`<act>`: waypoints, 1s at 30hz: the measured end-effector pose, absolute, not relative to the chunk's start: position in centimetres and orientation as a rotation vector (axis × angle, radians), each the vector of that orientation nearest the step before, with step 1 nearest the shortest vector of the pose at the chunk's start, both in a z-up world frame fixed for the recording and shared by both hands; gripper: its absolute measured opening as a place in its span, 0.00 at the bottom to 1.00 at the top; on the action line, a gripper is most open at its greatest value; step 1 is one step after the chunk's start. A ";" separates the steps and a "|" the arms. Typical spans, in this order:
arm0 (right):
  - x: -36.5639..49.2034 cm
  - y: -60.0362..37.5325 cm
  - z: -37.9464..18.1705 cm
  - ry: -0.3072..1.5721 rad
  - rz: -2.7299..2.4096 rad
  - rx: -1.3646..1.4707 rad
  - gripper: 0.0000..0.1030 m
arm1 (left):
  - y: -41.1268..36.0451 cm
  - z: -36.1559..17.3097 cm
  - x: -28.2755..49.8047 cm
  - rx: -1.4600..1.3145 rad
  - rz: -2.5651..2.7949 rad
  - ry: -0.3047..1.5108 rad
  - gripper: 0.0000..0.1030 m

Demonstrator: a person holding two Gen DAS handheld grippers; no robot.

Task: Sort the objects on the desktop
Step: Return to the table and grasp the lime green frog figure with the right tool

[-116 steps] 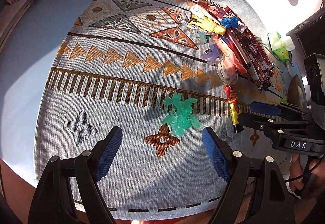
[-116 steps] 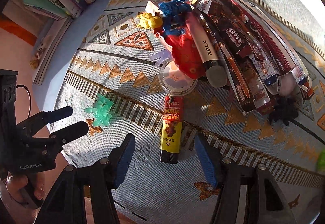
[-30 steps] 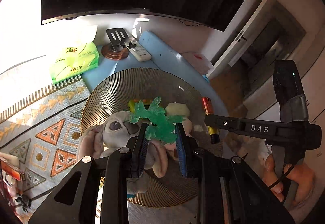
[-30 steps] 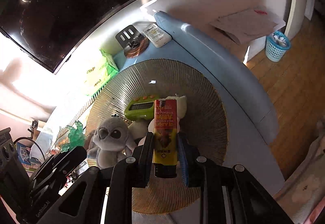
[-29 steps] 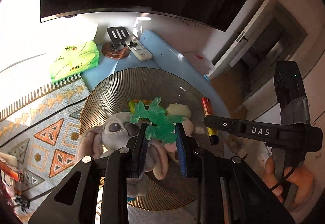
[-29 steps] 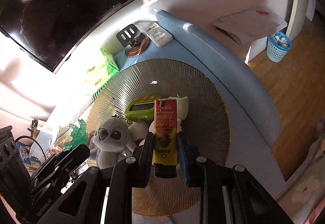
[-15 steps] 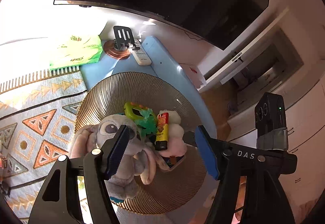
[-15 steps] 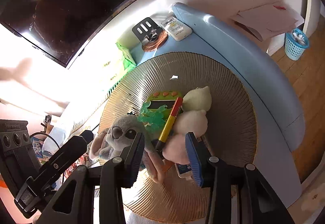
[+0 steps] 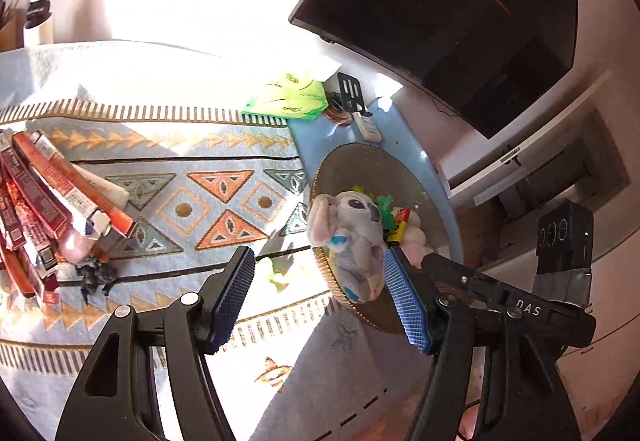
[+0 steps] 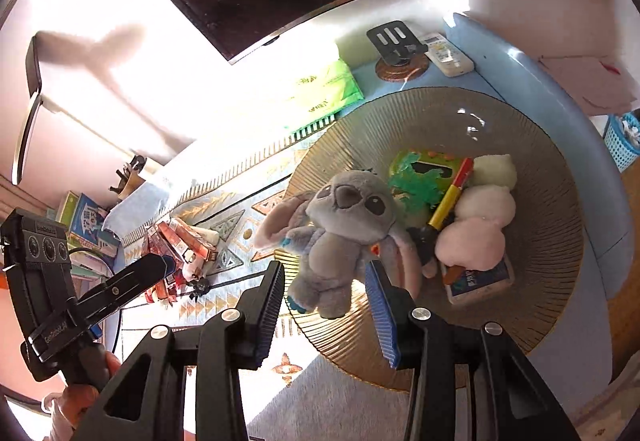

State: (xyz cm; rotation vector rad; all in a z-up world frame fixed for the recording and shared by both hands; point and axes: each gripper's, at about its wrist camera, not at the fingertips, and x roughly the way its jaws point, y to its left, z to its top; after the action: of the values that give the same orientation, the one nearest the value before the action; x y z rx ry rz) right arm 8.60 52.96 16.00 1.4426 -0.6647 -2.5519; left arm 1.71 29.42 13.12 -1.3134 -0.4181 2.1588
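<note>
Red and brown flat snack packets (image 9: 36, 193) crowd the far left of my left wrist view, fanned in a heap on the pale blue patterned woven cloth (image 9: 180, 169); I judge they are the pile yet to be sorted. Just below them at lower left lies a small black spiky toy figure (image 9: 96, 277), apart from the heap and easy to reach. My left gripper (image 9: 320, 301) hangs above the cloth at the bottom centre, its blue-padded fingers (image 9: 234, 299) spread wide with nothing between them, tilted toward the cloth.

Right of centre sits the round ribbed bronze plate (image 9: 424, 185), the collecting place as I read it. On it lies a grey plush koala with pink ears (image 9: 352, 229), draped over the plate's near rim. Behind it, in the right wrist view, are a translucent green jelly toy (image 10: 416, 189) and a red and yellow lighter (image 10: 450, 193), leaning on a cream and pink plush (image 10: 480, 225), so both deliveries look done.

My right gripper (image 10: 332, 307) hovers low over the plate's near rim, fingers parted and empty, angled down at the koala's legs.
</note>
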 end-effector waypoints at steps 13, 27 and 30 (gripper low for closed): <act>6.5 39.6 13.0 -0.427 -2.469 1.502 0.40 | 18.6 10.4 1.3 -1.469 2.228 -0.564 0.63; 5.3 39.6 6.5 -0.643 -2.880 1.643 0.40 | 10.6 9.3 -0.4 -1.530 2.156 -0.456 0.63; 4.7 39.8 5.9 -0.674 -2.954 1.662 0.40 | 8.6 9.2 -0.9 -1.534 2.160 -0.446 0.63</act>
State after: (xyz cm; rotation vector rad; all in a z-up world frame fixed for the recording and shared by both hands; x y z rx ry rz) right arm 4.73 39.76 5.92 1.6618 -0.6735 -2.9542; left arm -0.89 8.59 9.22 -1.5338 -0.4461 2.1605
